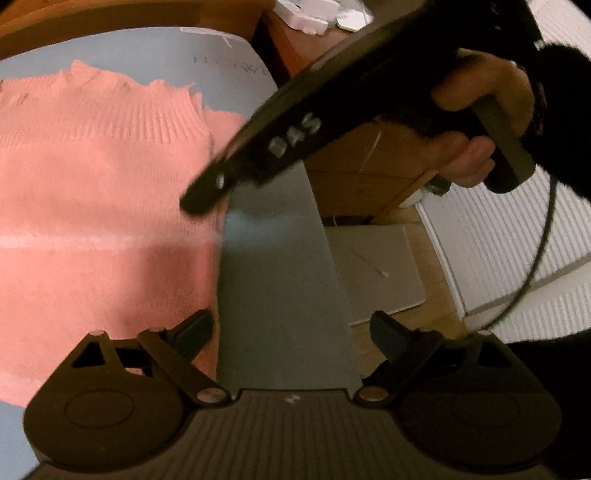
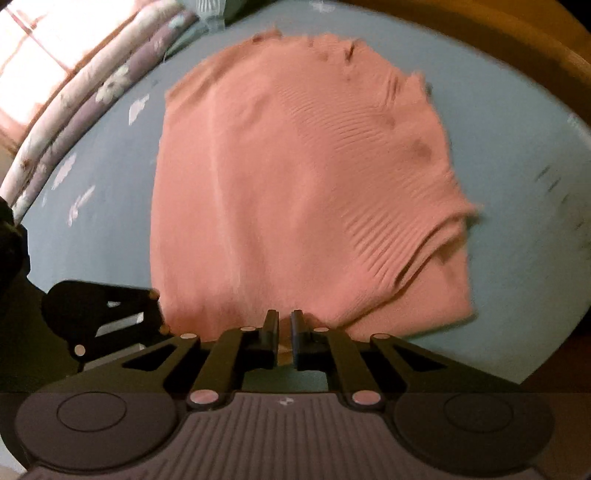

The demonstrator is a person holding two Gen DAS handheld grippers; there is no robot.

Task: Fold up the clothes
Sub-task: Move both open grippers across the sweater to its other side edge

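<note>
Bare blue sheet (image 2: pixel 517 206) rings the sweater (image 2: pixel 295 184); rolled bedding (image 2: pixel 74 96) blocks one side.

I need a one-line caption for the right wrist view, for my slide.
Right tongs shut at the near edge of a pink sweater lying on a blue sheet.

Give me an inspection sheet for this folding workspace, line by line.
Surface: pale blue sheet, flower print at one side.
Job's things: pink knit sweater lying spread flat, ribbed neck showing.
Clutter: white items on wooden furniture beyond the sheet, unclear.
Grippers: left gripper open over the sweater's edge; right gripper shut at the sweater's near edge, grip unclear.
Cables: black cable hanging from the right gripper's handle.
Surroundings: wooden floor, white ribbed panel.
</note>
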